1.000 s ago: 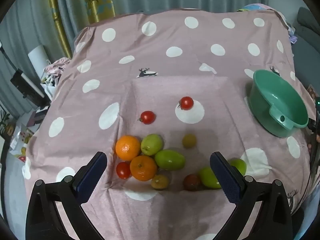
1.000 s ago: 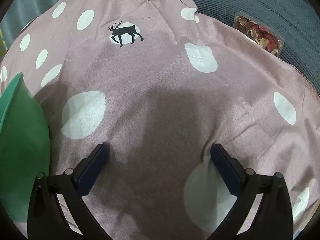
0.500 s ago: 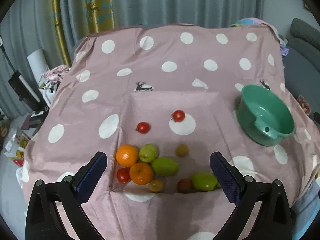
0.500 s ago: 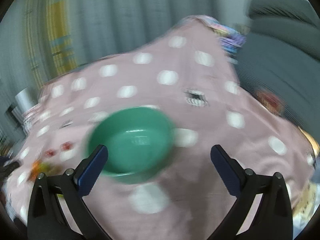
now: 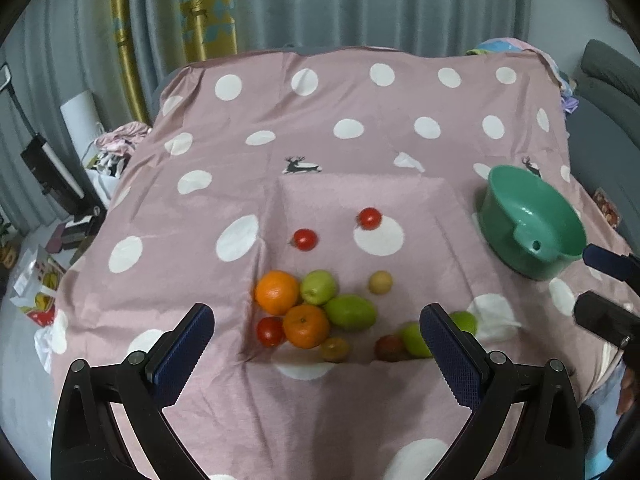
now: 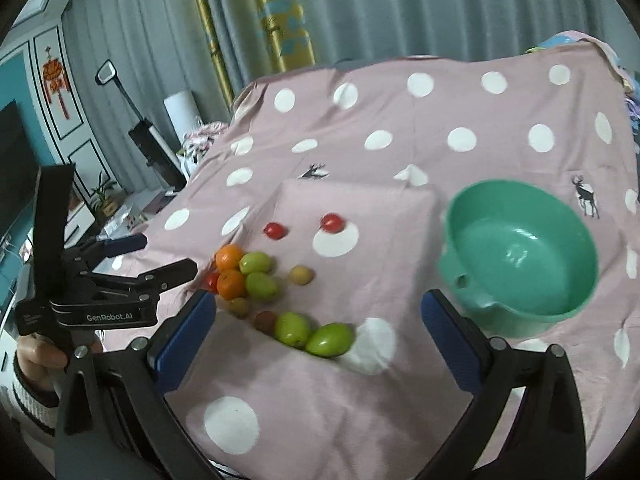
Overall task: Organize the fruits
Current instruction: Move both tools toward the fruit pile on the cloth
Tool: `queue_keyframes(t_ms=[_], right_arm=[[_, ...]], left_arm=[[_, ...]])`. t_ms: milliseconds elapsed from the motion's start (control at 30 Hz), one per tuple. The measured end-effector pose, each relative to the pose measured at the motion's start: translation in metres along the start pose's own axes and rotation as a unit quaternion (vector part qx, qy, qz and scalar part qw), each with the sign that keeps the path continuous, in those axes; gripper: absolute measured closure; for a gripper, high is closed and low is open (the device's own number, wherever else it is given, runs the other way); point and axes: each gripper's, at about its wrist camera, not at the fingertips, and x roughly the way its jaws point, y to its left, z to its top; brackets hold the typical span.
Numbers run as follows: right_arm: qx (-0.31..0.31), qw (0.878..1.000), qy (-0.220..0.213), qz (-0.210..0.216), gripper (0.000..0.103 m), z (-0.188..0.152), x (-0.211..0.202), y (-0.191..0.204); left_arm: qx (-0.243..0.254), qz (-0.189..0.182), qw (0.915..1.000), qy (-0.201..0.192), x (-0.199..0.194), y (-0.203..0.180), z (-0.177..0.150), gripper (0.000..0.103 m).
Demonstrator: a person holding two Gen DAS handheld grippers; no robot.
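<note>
I have both grippers up above the surface with nothing in them: the left gripper [image 5: 316,354] has its fingers [image 5: 182,354] spread wide, and the right gripper [image 6: 318,342] is just as wide apart and empty.

My main worry is rolling. The fruits [image 5: 316,308] are round and sit on a loose, creased cloth [image 5: 360,140]; if I come down off-centre, a fingertip could nudge one away or drag the fabric and shift the whole pile. The cluster is tight, too: the two oranges [image 5: 277,292], a green fruit [image 5: 318,287] and a small tomato [image 5: 270,331] touch one another just beyond and between my left fingers, so closing on one risks pinching its neighbour. The tomatoes look soft and could bruise under a hard squeeze. The green bowl [image 6: 520,256] stands past my right-hand finger in the right wrist view, empty and light-looking; bumping its rim might slide it.

The fruit itself is mixed: glossy oranges, several green oval ones [image 6: 330,339] nearest my right fingers, two red tomatoes [image 5: 305,239] farther ahead and apart, and a pale yellowish one [image 5: 380,282] alone.
</note>
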Motion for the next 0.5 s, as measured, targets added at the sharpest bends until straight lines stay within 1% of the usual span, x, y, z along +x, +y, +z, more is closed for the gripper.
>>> queue_keyframes(t_ms=[167, 267, 400, 500], right_arm=[[-0.002, 1.000, 0.025, -0.001, 0.000, 0.001, 0.024, 0.015], [-0.005, 0.999, 0.033, 0.007, 0.000, 0.004, 0.023, 0.019], [-0.013, 0.999, 0.042, 0.007, 0.000, 0.006, 0.025, 0.027], [-0.014, 0.999, 0.043, 0.008, 0.000, 0.008, 0.026, 0.030]], left_arm=[[-0.010, 0.003, 0.9999, 0.010, 0.006, 0.014, -0.007, 0.001], [-0.011, 0.001, 0.9998, 0.015, 0.009, 0.017, -0.010, 0.001], [-0.021, -0.017, 0.9993, 0.025, 0.014, 0.022, -0.011, 0.001], [-0.021, -0.023, 0.9991, 0.028, 0.016, 0.023, -0.011, 0.001]])
